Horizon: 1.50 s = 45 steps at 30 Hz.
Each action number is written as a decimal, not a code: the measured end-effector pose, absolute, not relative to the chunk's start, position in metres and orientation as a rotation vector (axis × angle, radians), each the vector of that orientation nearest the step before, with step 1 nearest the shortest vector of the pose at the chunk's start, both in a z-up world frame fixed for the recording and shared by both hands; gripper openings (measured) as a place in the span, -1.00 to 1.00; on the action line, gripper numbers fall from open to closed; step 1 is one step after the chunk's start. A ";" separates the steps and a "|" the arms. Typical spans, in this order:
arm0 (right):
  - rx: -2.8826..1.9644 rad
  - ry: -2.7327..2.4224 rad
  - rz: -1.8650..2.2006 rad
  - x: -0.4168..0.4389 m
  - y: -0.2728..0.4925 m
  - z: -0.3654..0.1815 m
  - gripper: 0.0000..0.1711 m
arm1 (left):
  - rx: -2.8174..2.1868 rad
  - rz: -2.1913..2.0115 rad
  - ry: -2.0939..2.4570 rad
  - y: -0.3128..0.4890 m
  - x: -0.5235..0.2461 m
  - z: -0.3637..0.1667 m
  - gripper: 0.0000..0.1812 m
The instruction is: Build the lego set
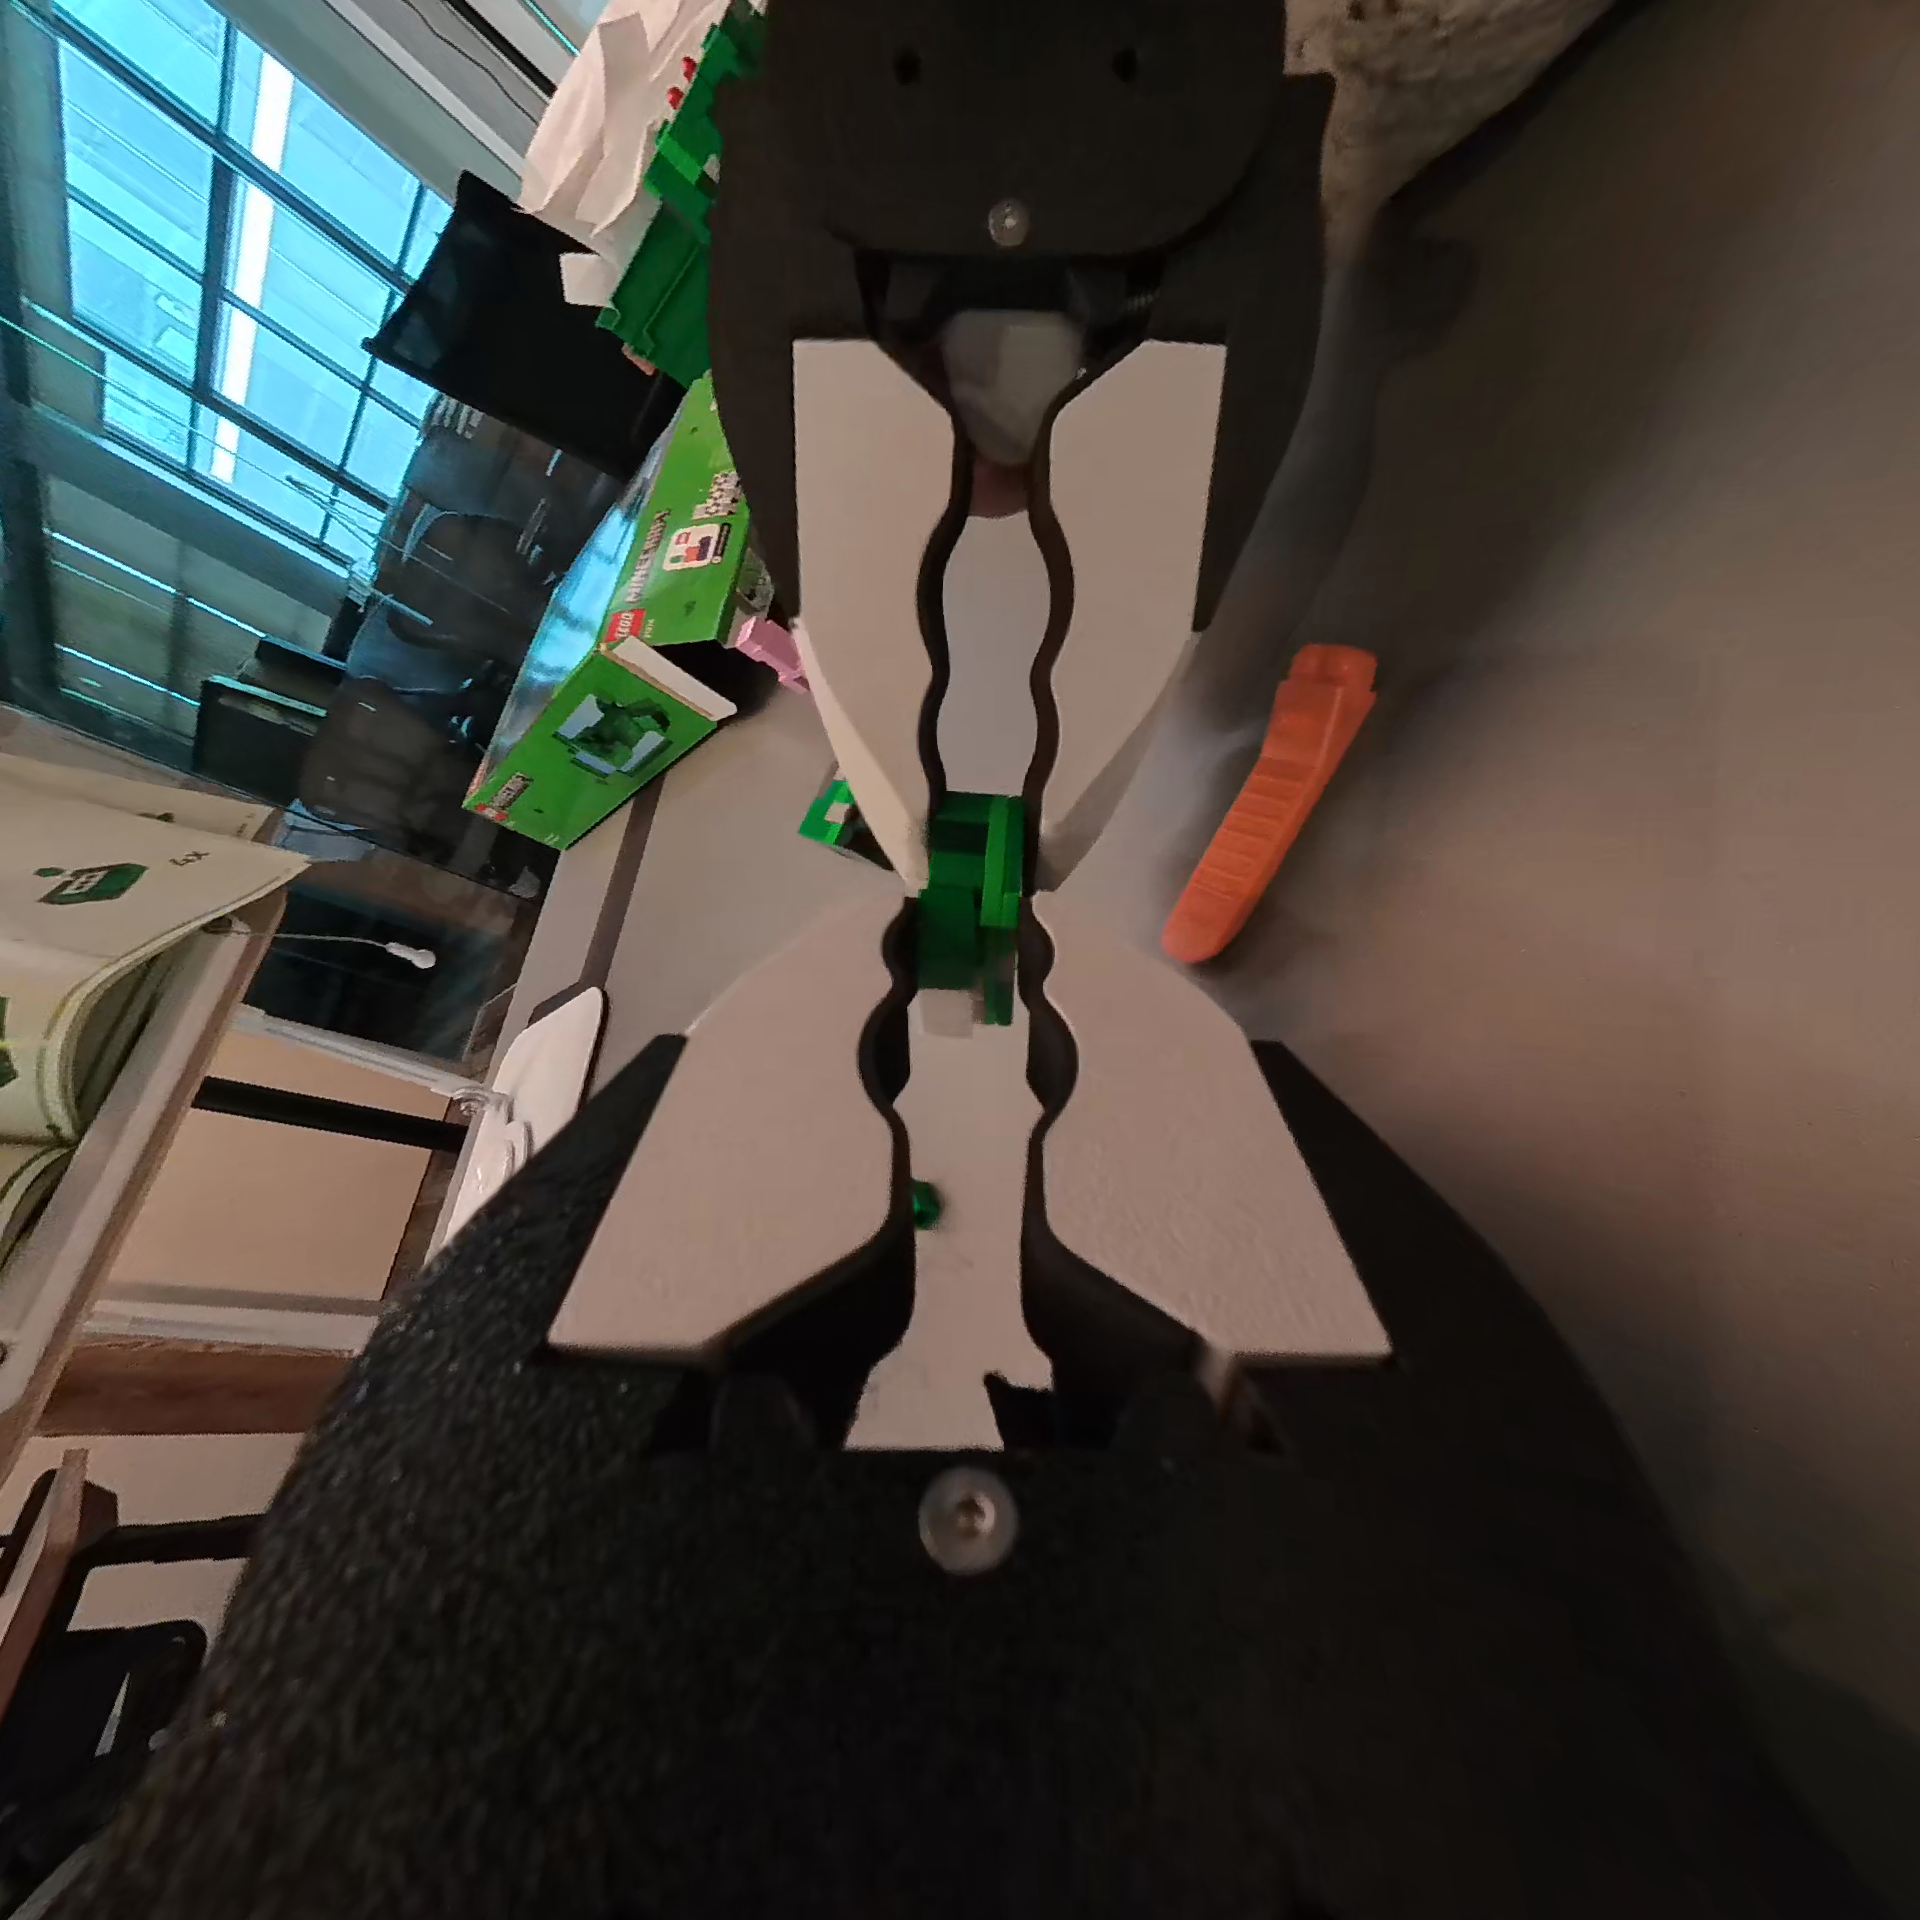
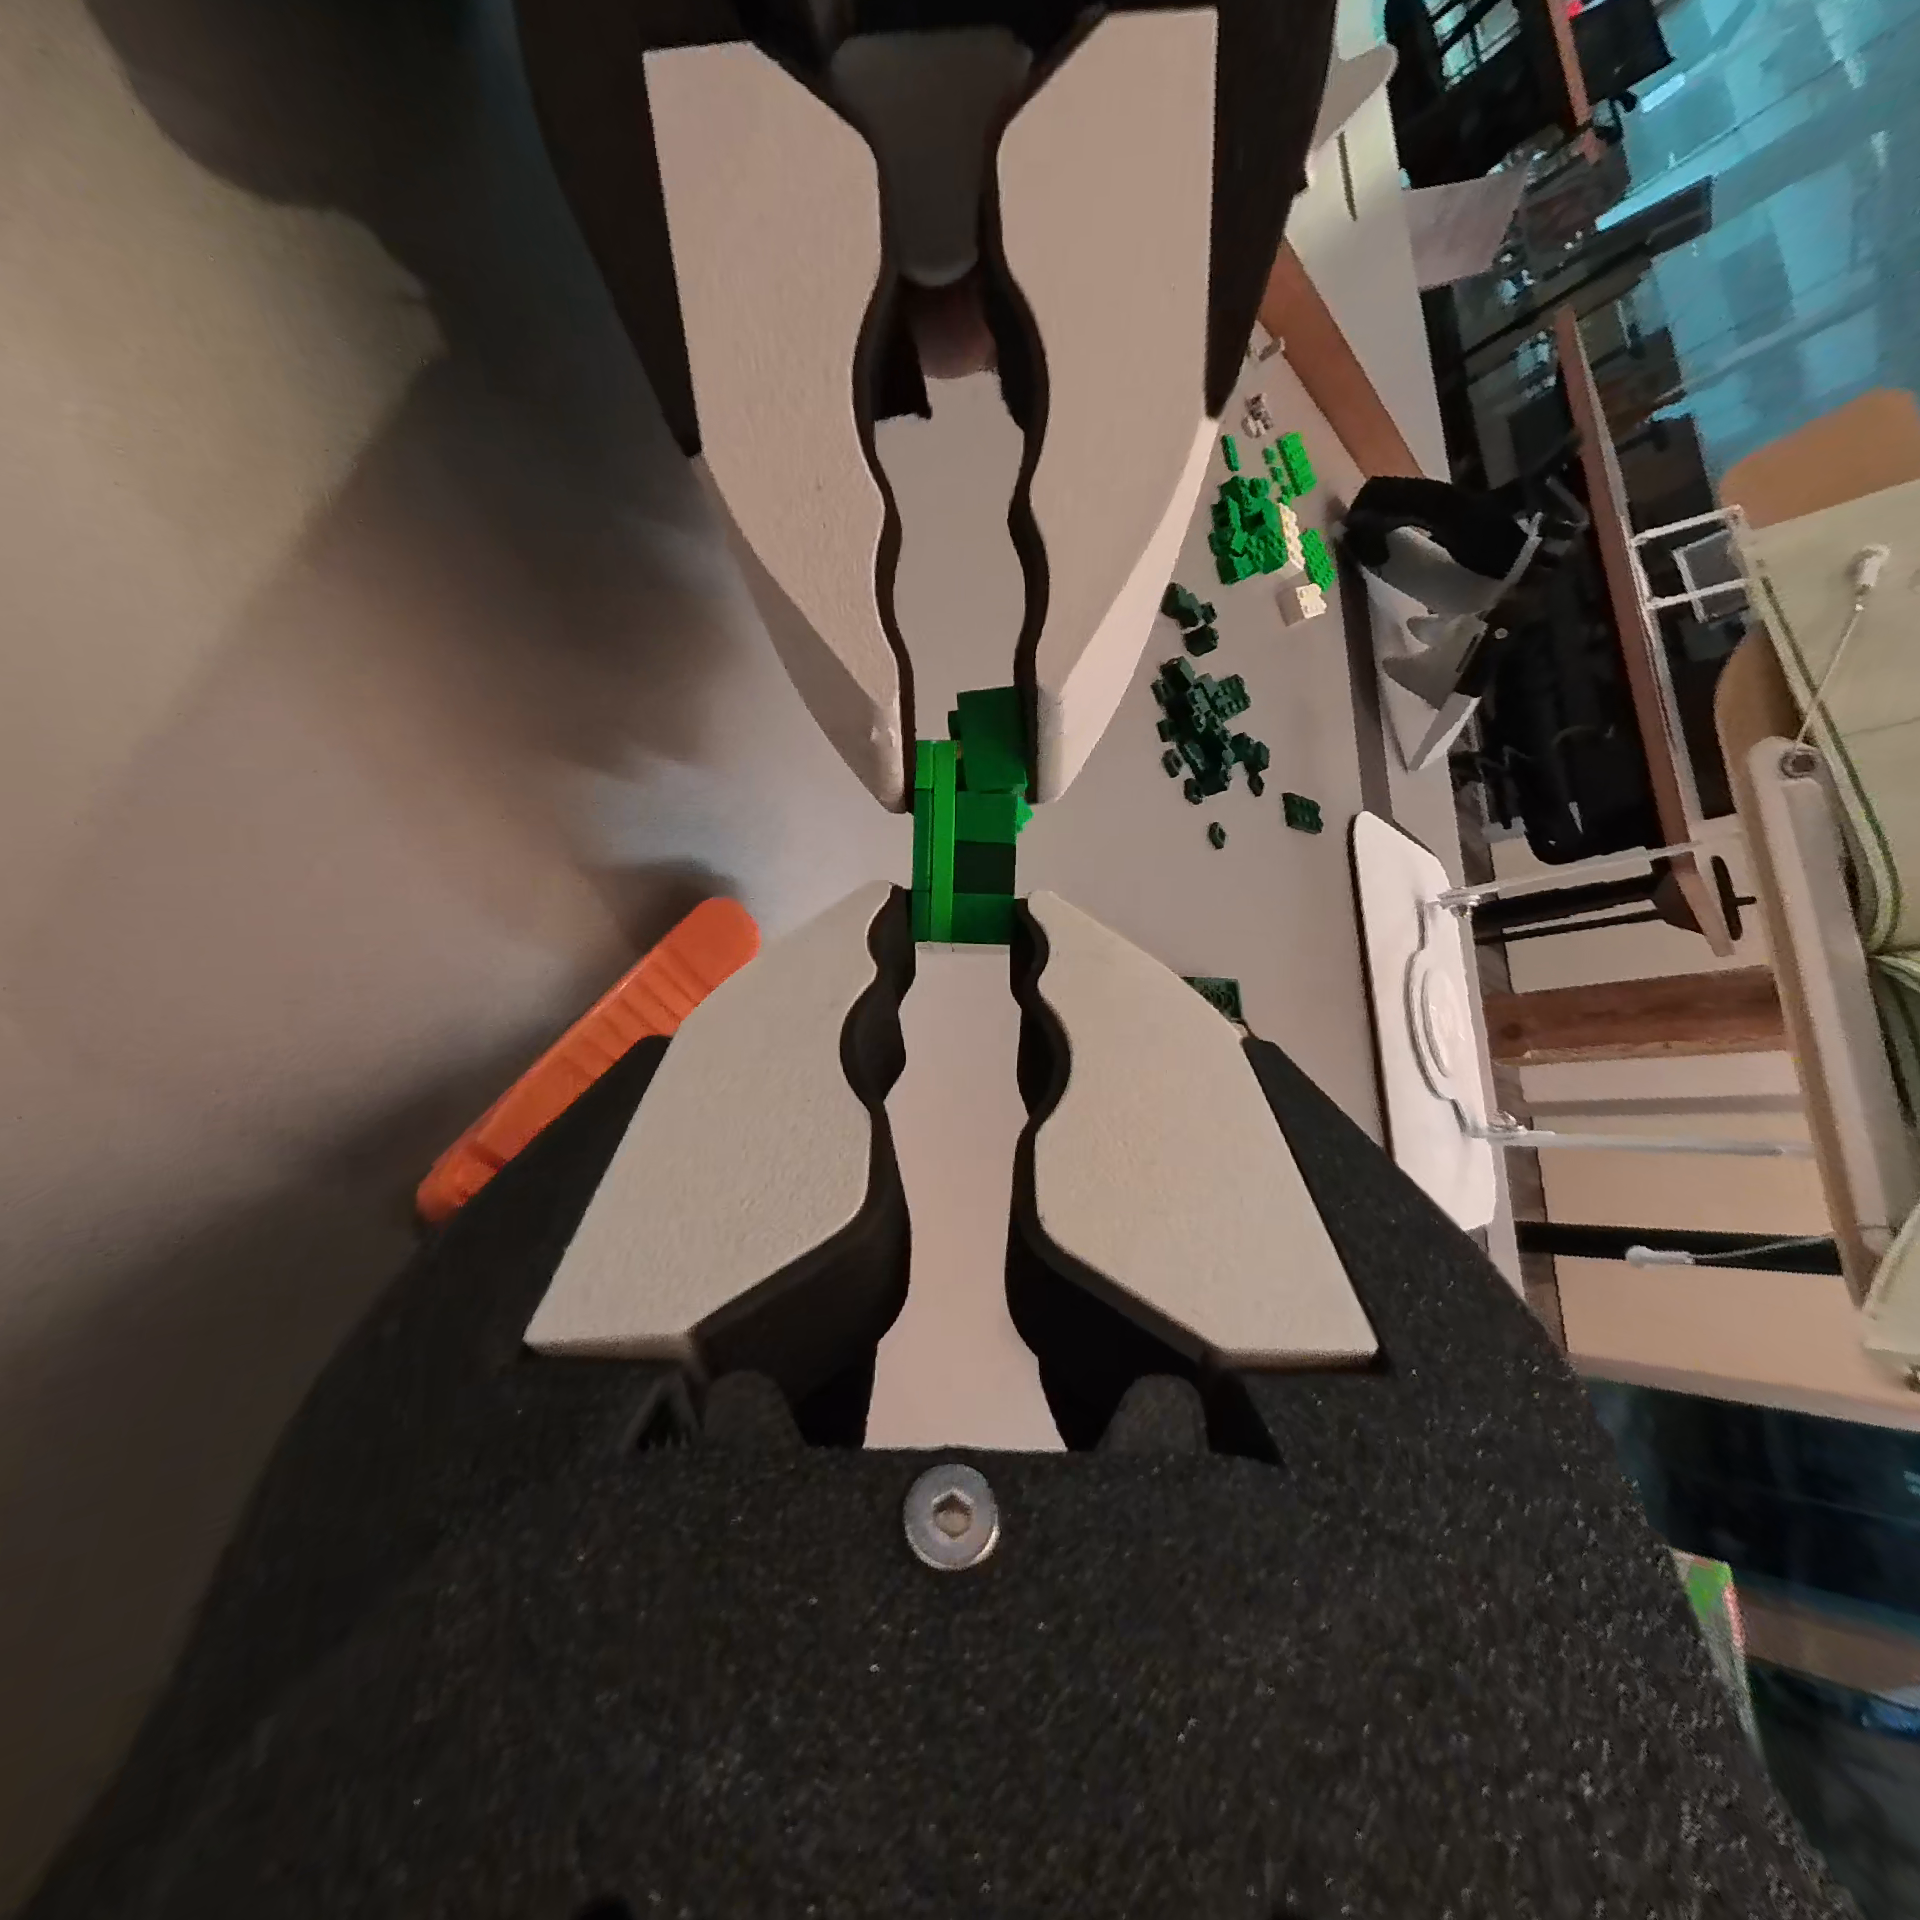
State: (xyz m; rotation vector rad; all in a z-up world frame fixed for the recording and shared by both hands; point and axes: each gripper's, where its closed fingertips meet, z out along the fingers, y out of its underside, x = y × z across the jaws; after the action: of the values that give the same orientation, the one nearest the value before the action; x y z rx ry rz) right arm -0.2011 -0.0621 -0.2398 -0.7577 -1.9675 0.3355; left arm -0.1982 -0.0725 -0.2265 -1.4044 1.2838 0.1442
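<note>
A small assembly of green bricks (image 1: 966, 894) with a white piece at one end is held between the two grippers, which face each other tip to tip above the white table. In the left wrist view my left gripper (image 1: 966, 930) is shut on its near end, and the right gripper (image 1: 982, 847) comes in from the top, shut on its far end. In the right wrist view the assembly (image 2: 966, 852) sits between my right gripper (image 2: 961, 914) below and the left gripper (image 2: 971, 774) above. The parts of the assembly inside the jaws are hidden.
An orange brick separator (image 1: 1268, 810) (image 2: 592, 1049) lies on the table beside the grippers. Piles of bright green bricks (image 2: 1262, 520) and dark green bricks (image 2: 1210, 727) lie further off. A green set box (image 1: 613, 665), a partial green build (image 1: 686, 208) and an open instruction booklet (image 1: 94, 935) stand nearby. Less than 4 cm separates the two grippers' tips.
</note>
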 end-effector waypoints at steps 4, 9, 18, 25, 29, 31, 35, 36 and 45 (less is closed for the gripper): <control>-0.740 -2.015 0.320 -0.199 -0.063 -0.243 -0.80 | -1.410 0.144 1.312 -0.073 -0.196 -0.229 -0.80; -0.711 -2.072 0.283 -0.196 -0.062 -0.248 -0.80 | -1.409 0.207 1.375 -0.073 -0.194 -0.235 -0.80; -0.808 -2.084 0.468 -0.192 -0.069 -0.250 -0.80 | -1.447 0.058 1.342 -0.077 -0.190 -0.234 -0.80; -0.825 -2.067 0.512 -0.191 -0.071 -0.249 -0.80 | -1.450 -0.020 1.295 -0.078 -0.189 -0.232 -0.80; -0.806 -2.044 0.460 -0.192 -0.065 -0.245 -0.80 | -1.441 -0.012 1.233 -0.073 -0.189 -0.228 -0.79; -0.786 -2.031 0.452 -0.193 -0.066 -0.242 -0.80 | -1.445 0.002 1.189 -0.069 -0.191 -0.225 -0.68; -0.767 -2.002 0.445 -0.196 -0.067 -0.236 -0.80 | -1.439 -0.014 1.156 -0.070 -0.193 -0.219 -0.67; -0.770 -1.997 0.451 -0.196 -0.068 -0.235 -0.80 | -1.429 -0.004 1.151 -0.069 -0.194 -0.218 -0.66; -0.757 -2.006 0.432 -0.194 -0.067 -0.237 -0.80 | -1.432 0.003 1.178 -0.070 -0.191 -0.221 -0.73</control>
State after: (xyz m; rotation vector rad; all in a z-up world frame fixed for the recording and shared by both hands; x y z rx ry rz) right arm -0.1936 -0.0669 -0.2365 -0.7573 -2.0056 0.4325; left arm -0.1911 -0.0703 -0.2208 -1.4325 1.1778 0.0032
